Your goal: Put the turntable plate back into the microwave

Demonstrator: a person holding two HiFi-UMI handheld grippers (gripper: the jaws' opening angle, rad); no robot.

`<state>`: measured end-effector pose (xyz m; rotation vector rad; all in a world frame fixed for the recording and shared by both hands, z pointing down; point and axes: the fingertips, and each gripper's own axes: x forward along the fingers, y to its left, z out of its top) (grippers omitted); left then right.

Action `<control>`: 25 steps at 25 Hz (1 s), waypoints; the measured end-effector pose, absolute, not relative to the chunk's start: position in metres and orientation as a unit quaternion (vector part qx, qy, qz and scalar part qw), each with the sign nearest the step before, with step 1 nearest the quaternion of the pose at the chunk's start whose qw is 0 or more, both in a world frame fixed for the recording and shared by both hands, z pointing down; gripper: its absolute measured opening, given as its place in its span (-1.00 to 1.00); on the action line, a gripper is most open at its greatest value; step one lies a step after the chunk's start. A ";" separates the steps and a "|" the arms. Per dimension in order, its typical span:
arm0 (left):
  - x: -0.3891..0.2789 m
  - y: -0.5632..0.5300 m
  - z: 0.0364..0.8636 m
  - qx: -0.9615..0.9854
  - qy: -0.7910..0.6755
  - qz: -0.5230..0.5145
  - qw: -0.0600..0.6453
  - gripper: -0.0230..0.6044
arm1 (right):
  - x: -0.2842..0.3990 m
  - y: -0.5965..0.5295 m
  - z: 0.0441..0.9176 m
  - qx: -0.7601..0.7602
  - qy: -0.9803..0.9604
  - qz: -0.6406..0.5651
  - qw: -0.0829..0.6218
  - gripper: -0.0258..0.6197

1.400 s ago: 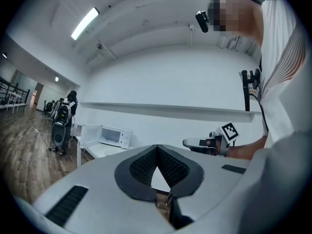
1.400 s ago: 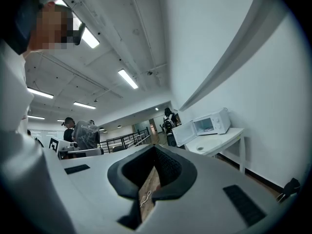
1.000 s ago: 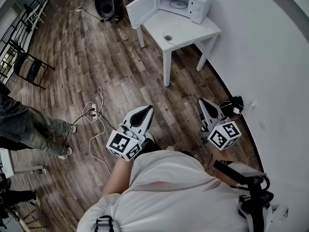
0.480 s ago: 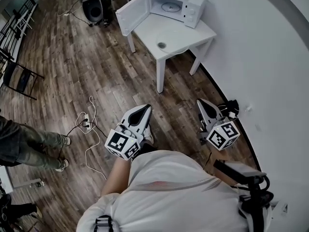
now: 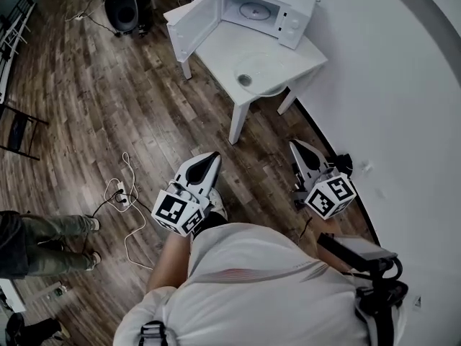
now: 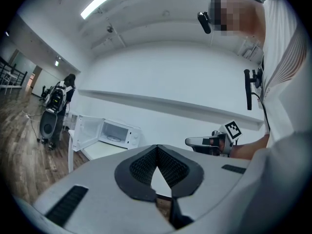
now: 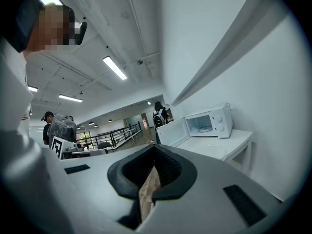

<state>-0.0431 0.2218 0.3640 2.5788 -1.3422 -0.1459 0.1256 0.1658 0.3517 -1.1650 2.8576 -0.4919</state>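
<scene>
The white microwave (image 5: 268, 9) stands on a white table (image 5: 288, 49) by the wall, its door (image 5: 193, 21) swung open to the left. A roller ring lies inside it. The clear glass turntable plate (image 5: 258, 74) lies on the table in front of the microwave. My left gripper (image 5: 214, 156) and right gripper (image 5: 294, 145) hover over the wood floor, well short of the table, and both point towards it. Both are shut with nothing between the pads. The left gripper view shows its jaws (image 6: 157, 147) closed and the microwave (image 6: 116, 133) far ahead. The right gripper view (image 7: 155, 148) shows the same.
A white wall (image 5: 403, 107) runs along the right. A power strip and white cables (image 5: 121, 190) lie on the floor to the left, near a bystander's legs (image 5: 43, 233). Black equipment (image 5: 121, 9) stands beyond the table, and a dark chair (image 5: 18, 132) stands at the far left.
Both grippers and the head have moved forward across the floor. The table and microwave now look nearer and larger. The jaws stay shut.
</scene>
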 end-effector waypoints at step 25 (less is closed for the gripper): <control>-0.088 0.039 0.387 0.905 -0.396 -0.033 0.150 -0.89 | 0.106 0.002 0.377 -0.453 0.870 -0.193 0.005 -0.91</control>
